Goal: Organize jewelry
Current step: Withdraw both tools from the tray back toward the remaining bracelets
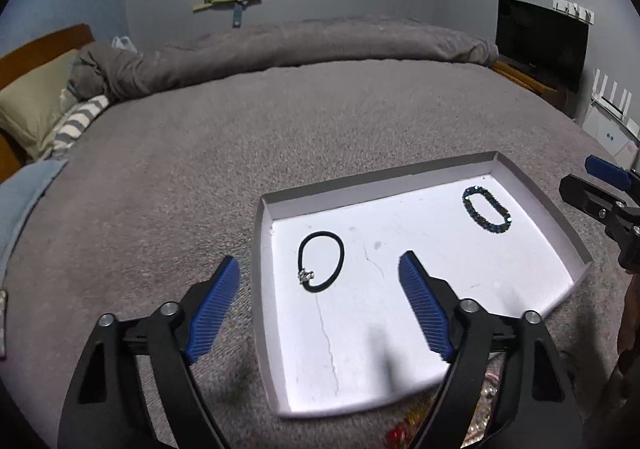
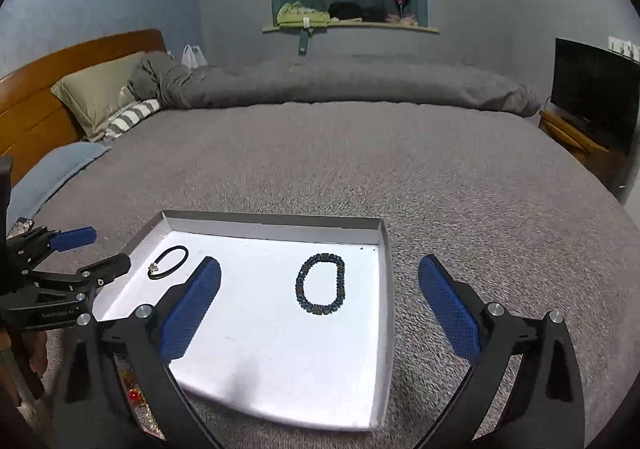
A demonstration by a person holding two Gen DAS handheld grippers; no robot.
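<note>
My left tool [image 1: 320, 281] and right tool [image 2: 320, 289] tilt downward over the tray [image 1: 400, 179] on the bed [image 1: 240, 137], jaws spread, empty. Hair tie [image 1: 321, 262] lies left, bracelet [image 2: 321, 283] right.

Black cord bracelet [image 1: 321, 262] with small silver charm, lying flat at left of shallow white tray [image 1: 400, 179] on bed. Dark blue beaded bracelet [image 1: 487, 210], flat, well apart, toward upper right.

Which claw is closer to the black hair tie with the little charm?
The left. The left gripper hangs open just above the black hair tie, which lies between its fingers in the white tray. The right gripper hangs open over the beaded bracelet, farther off.
</note>
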